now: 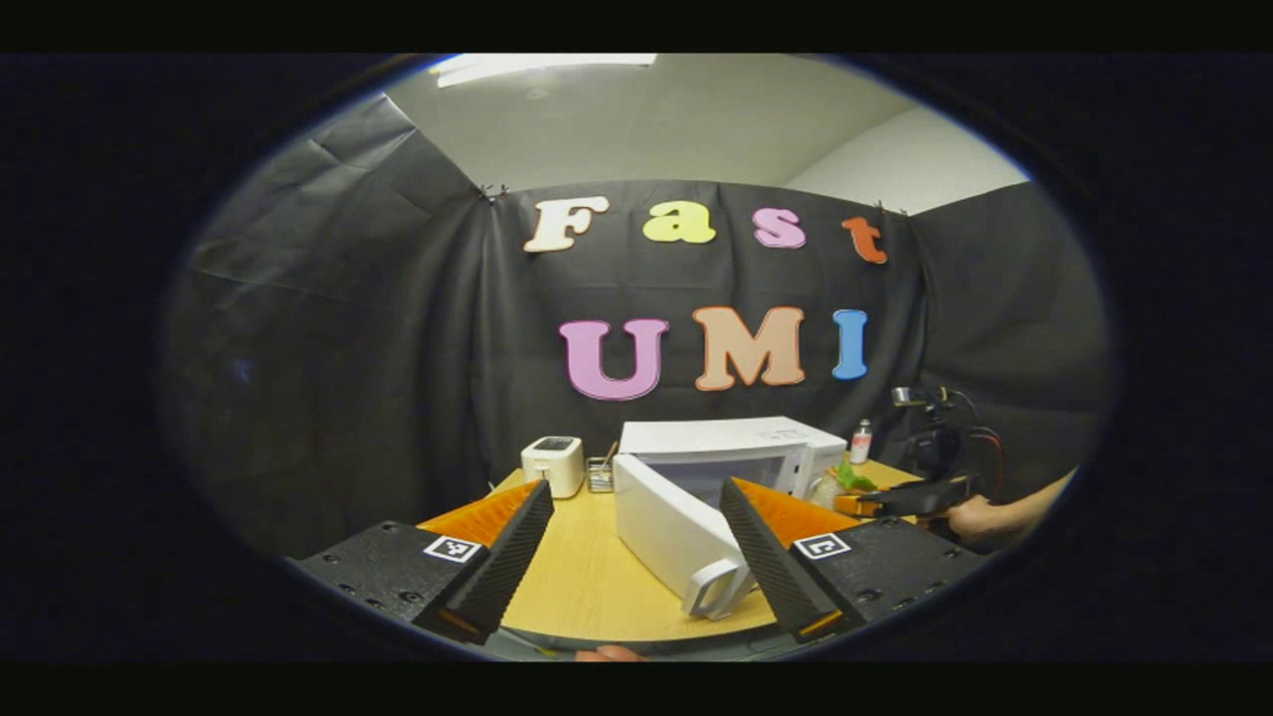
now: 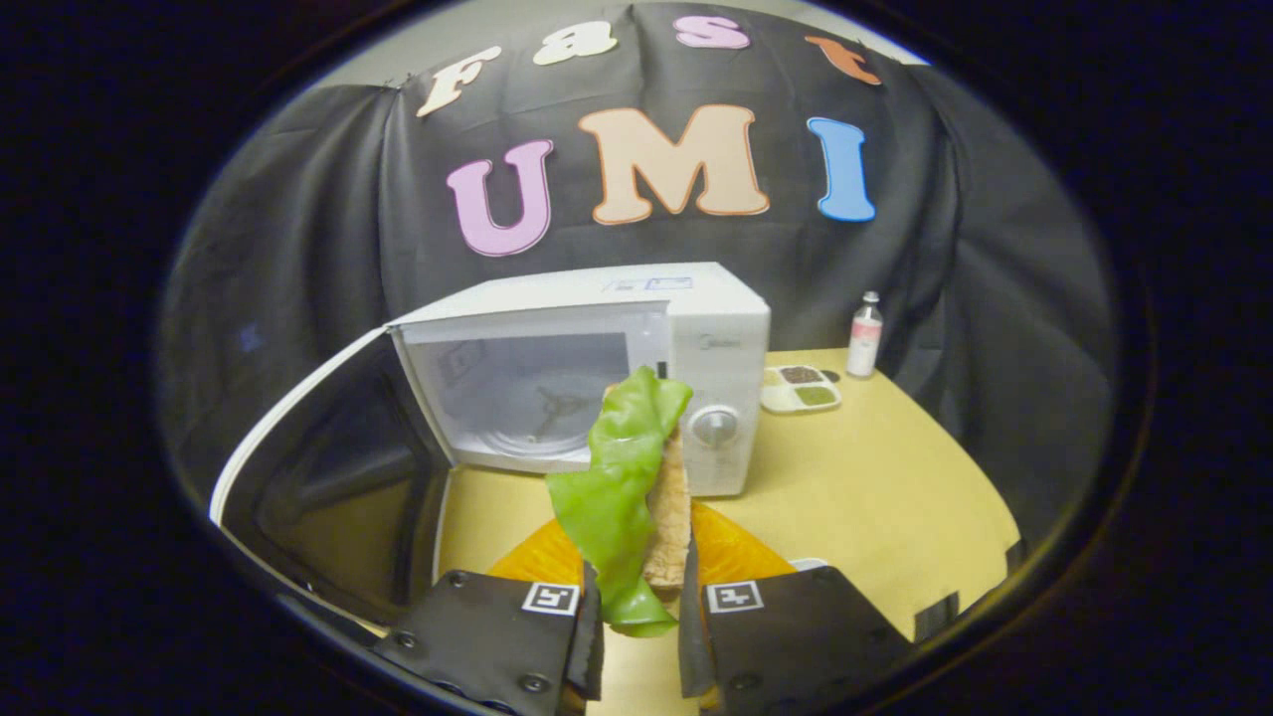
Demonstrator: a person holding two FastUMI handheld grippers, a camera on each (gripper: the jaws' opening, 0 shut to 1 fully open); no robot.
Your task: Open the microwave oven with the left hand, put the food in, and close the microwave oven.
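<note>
My right claw (image 2: pixel 636 597) grasps the sandwich (image 2: pixel 636 487) (lettuce flopping) before the open microwave (image 2: pixel 597 368); my left claw (image 1: pixel 636 557) gapes, released.

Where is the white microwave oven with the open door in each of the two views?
Left gripper view: the white microwave oven stands just right of centre on the wooden table, its open door swung toward the camera.
Right gripper view: it sits at centre, door at lower left, cavity facing the camera.
Shared landmark: the small white bottle with a red label right of the oven.
</note>
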